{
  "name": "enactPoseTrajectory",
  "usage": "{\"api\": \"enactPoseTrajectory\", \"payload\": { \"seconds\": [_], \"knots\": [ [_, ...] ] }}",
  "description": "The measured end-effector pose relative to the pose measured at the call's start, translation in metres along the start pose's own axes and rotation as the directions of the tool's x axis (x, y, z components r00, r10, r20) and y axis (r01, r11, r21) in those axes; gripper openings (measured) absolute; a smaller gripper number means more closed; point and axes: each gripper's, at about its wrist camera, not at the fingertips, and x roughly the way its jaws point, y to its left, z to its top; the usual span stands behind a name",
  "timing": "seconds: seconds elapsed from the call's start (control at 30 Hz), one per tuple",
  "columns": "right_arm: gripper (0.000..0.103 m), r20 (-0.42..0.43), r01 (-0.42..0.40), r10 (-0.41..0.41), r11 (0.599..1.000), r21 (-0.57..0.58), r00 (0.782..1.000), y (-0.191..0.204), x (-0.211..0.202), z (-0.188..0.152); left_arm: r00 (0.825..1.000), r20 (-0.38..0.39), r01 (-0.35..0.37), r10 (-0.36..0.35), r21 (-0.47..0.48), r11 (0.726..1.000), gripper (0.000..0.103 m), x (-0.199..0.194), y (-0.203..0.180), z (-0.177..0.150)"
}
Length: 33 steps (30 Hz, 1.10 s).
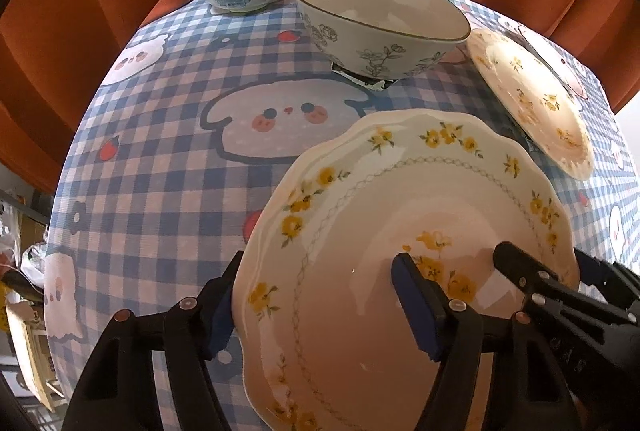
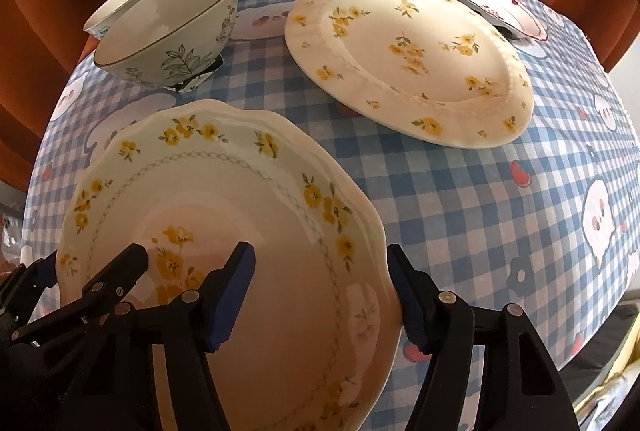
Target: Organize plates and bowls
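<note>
Now both grippers, left gripper (image 1: 320, 301) and right gripper (image 2: 322, 295), part-open astride scalloped plate (image 1: 380, 199) rim.

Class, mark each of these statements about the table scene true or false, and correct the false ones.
1. Both grippers straddle opposite edges of the scalloped plate. True: left gripper, right gripper.
2. Four bowls stand on the table. False: three bowls, with the nearest bowl in front.
3. The tablecloth is plain red. False: blue and white check with cartoon figures.
4. A second yellow-flowered plate lies beyond the scalloped one. True.
5. The bowls are stacked. False: each stands apart.
</note>
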Motion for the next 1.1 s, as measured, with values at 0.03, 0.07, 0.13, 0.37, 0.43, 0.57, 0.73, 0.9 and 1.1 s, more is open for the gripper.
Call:
{"api": "enactPoseTrajectory", "payload": {
  "seconds": [0.03, 0.07, 0.13, 0.37, 0.43, 0.57, 0.73, 0.9, 1.1],
  "knots": [
    [0.069, -0.006, -0.001, 0.001, 1.0, 0.0, 1.0, 0.0, 0.0, 0.0, 1.0, -0.003, 0.004, -0.004, -0.004, 1.0, 0.071, 0.001, 0.002, 0.001],
    [0.069, -0.01, -0.002, 0.002, 1.0, 0.0, 1.0, 0.001, -0.001, -0.002, 1.0, -0.007, 0.007, -0.007, -0.007, 1.0, 0.071, 0.0, 0.001, 0.001],
    [0.069, -0.019, 0.0, 0.0, 1.0, -0.001, 1.0, 0.001, -0.003, -0.002, 1.0, -0.006, 0.014, -0.015, -0.009, 1.0, 0.072, -0.001, 0.001, 0.004],
    [0.069, -0.034, 0.015, -0.015, 1.0, 0.017, 0.999, -0.005, -0.018, -0.007, 0.999, 0.007, 0.04, -0.04, 0.015, 0.999, 0.072, -0.021, -0.012, 0.01],
    [0.069, -0.024, 0.021, -0.021, 1.0, 0.023, 0.999, -0.008, -0.025, -0.007, 0.999, 0.008, 0.053, -0.053, 0.021, 0.998, 0.072, -0.023, -0.011, 0.009],
    [0.069, -0.008, 0.03, -0.03, 0.999, 0.038, 1.0, -0.017, -0.037, -0.01, 0.998, 0.027, 0.064, -0.065, 0.042, 0.997, 0.072, -0.03, -0.019, 0.007],
    [0.069, 0.032, 0.024, -0.026, 0.998, 0.06, 0.999, -0.034, -0.049, -0.012, 0.997, 0.046, 0.065, -0.068, 0.059, 0.996, 0.072, -0.033, -0.033, 0.006],
    [0.069, 0.045, 0.007, -0.01, 0.998, 0.057, 0.999, -0.053, -0.05, -0.011, 0.996, 0.062, 0.056, -0.06, 0.056, 0.997, 0.072, -0.037, -0.052, 0.004],
    [0.069, 0.054, -0.005, 0.003, 0.999, 0.043, 0.999, -0.084, -0.055, -0.008, 0.996, 0.078, 0.049, -0.052, 0.043, 0.998, 0.072, -0.042, -0.09, 0.005]
  ]
}}
